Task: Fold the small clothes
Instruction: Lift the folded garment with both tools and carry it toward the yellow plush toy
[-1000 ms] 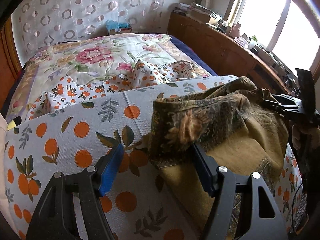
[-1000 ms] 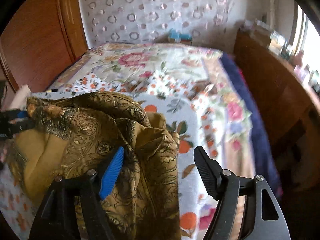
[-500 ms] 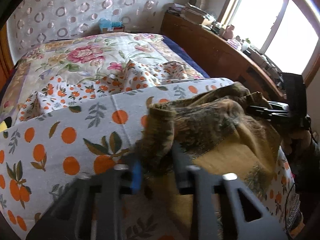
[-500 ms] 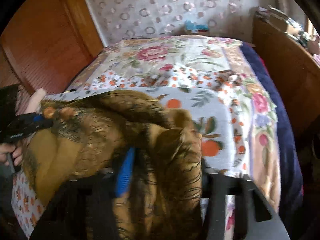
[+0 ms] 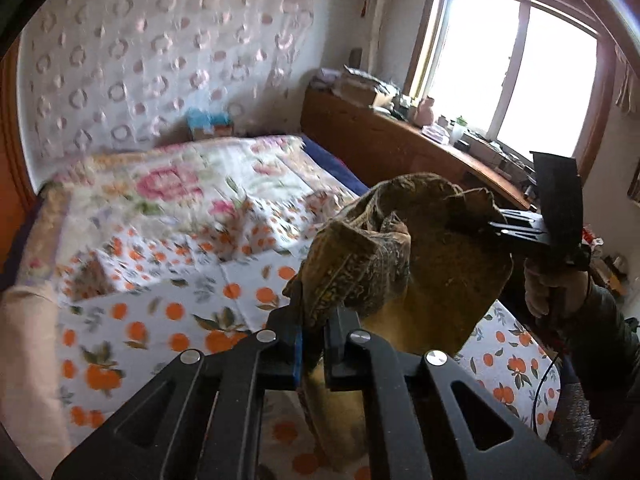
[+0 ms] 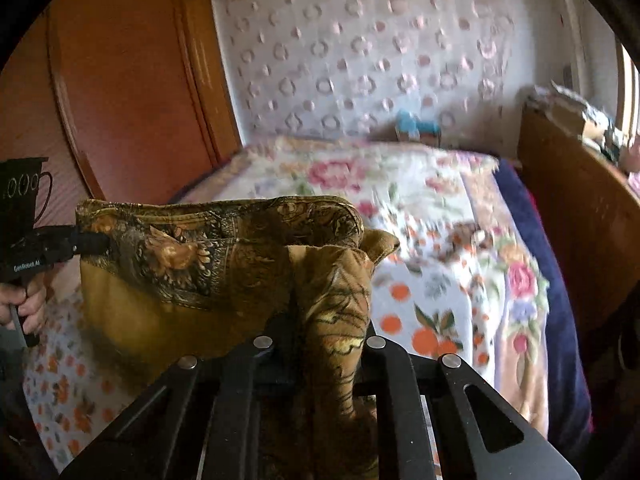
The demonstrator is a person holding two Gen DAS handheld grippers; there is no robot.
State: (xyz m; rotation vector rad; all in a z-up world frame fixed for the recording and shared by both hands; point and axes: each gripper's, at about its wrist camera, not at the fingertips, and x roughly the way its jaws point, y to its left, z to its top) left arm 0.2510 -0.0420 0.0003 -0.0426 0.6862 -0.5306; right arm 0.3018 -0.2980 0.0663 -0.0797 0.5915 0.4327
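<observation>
A mustard-brown cloth with a dark paisley border [image 5: 440,272] [image 6: 180,280] hangs stretched between my two grippers, lifted above the orange-print sheet [image 5: 180,320]. My left gripper [image 5: 314,320] is shut on one bunched corner; in the right wrist view it [image 6: 94,242] pinches the cloth's left end. My right gripper [image 6: 328,320] has a thick fold of the cloth between its fingers, and its jaws are closing on it; in the left wrist view it [image 5: 496,226] grips the far edge. A hand [image 5: 540,292] holds that gripper's handle.
A bed with a floral quilt [image 5: 200,184] lies below, with a tissue box [image 5: 210,122] at its head. A wooden sideboard [image 5: 400,148] with clutter runs under the window on the right. A wooden panel [image 6: 120,100] stands to the left.
Both grippers went from open beside the cloth to closed on it. They have risen, and the cloth now hangs off the bed between them.
</observation>
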